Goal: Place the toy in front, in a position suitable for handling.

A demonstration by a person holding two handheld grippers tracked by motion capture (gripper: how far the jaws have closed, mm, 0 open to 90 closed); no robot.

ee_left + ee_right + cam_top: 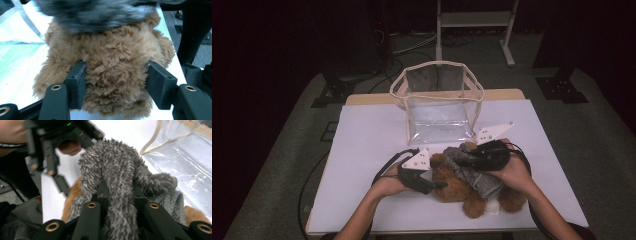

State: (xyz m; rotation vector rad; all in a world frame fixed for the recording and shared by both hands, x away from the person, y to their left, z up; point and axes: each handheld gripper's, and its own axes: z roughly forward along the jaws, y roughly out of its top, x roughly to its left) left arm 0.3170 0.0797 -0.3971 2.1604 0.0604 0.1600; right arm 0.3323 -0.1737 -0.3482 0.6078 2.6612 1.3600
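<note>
The brown plush teddy bear [462, 187] lies near the front edge of the white table cover [362, 150], left gripper [116, 82] clamping its body, right gripper [120, 195] clenched on its grey fuzzy knit garment [112, 170]; clear plastic bag [439, 107] open just behind.

bag [439, 107] behind teddy bear [452, 187], on table [362, 150]
</note>
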